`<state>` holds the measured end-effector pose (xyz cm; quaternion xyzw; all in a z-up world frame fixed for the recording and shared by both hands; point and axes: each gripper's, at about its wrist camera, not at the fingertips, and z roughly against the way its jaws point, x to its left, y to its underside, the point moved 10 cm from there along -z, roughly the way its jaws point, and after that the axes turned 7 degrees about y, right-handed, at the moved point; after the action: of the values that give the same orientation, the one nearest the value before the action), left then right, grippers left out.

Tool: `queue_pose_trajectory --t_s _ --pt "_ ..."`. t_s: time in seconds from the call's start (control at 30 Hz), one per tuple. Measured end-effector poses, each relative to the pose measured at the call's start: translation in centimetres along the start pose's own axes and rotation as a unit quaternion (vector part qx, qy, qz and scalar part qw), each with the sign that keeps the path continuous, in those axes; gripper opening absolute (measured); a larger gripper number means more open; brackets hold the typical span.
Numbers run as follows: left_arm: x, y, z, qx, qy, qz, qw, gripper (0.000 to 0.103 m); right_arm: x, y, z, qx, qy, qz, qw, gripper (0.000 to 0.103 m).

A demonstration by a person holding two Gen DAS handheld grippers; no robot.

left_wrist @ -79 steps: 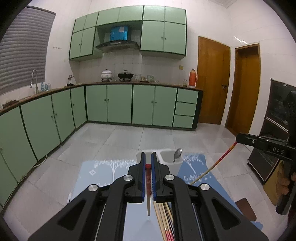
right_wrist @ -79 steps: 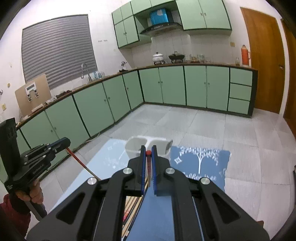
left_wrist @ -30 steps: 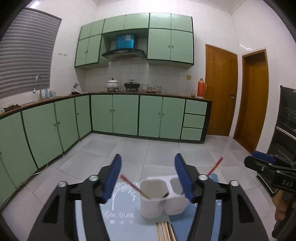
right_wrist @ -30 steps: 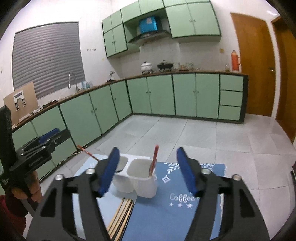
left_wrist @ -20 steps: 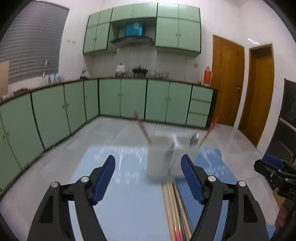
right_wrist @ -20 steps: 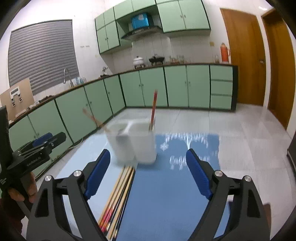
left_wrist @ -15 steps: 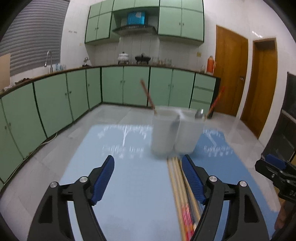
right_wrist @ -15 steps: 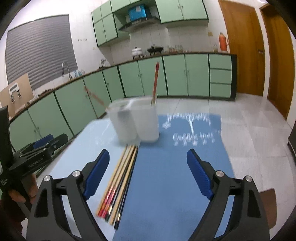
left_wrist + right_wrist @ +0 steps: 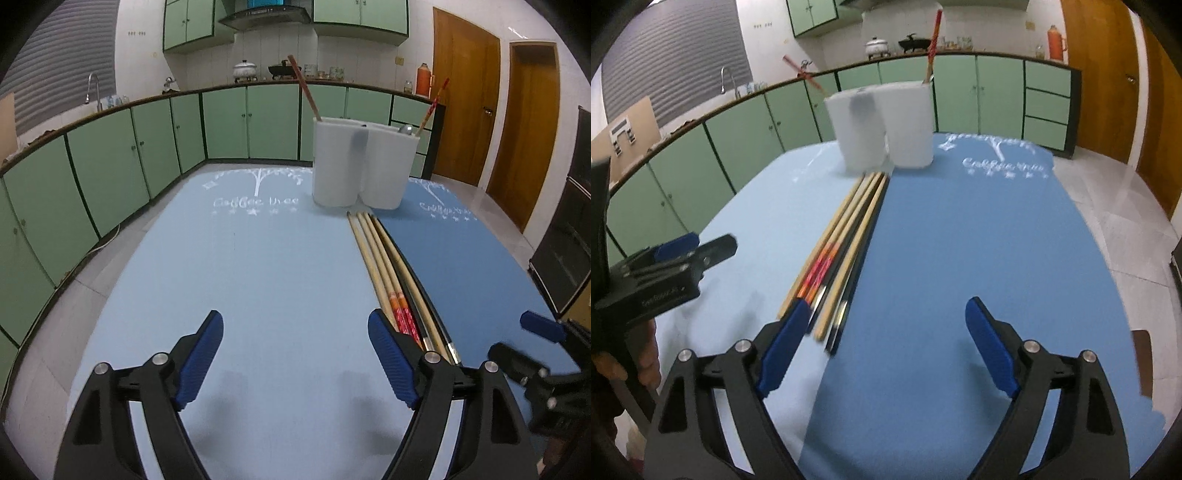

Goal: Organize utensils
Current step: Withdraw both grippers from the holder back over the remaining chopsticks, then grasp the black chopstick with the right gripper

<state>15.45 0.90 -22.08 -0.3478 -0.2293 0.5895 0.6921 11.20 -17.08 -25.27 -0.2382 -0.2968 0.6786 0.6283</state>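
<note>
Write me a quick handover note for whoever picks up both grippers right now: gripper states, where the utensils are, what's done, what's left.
Left gripper: open, nothing between its fingers, jaws just opening, over the light blue mat.
Right gripper: open and empty, jaws just narrowing slightly, over the dark blue mat.
White two-compartment holder stands at the far end of the mats.
Done: one chopstick stands in each compartment; a spoon sits in the right-hand one.
Left: the bundle of chopsticks lying along the seam between the mats, probably next into the holder.
</note>
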Motion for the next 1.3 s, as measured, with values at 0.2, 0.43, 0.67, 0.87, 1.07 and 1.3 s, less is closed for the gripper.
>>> queue_pose_trajectory --t_s 0.2,0.43,0.67,0.87,1.07,1.3 --pt "0.0 0.4 0.2 -0.004 -0.009 0.002 0.9999 0.079 1.1 1.1 0.0 -0.008 0.007 0.005 1.000 0.070" --pt "0.5 1.0 0.3 -0.003 -0.014 0.008 0.9999 0.079 1.3 1.8 -0.6 0.001 0.015 0.011 1.000 0.052" --pt "0.3 1.1 0.1 -0.001 -0.010 0.009 0.9999 0.079 1.7 2.0 -1.2 0.008 0.018 0.027 0.999 0.044" --pt "0.5 1.2 0.1 0.000 -0.010 0.012 0.9999 0.079 1.0 2.0 -1.4 0.010 0.038 0.029 0.999 0.038" --pt "0.7 1.2 0.1 0.000 -0.009 0.015 0.9998 0.079 0.4 1.9 -1.3 0.011 0.034 0.018 0.999 0.039" --pt "0.0 1.4 -0.1 0.005 -0.001 0.011 0.9999 0.079 1.3 1.9 -1.6 0.008 0.036 0.037 0.999 0.027"
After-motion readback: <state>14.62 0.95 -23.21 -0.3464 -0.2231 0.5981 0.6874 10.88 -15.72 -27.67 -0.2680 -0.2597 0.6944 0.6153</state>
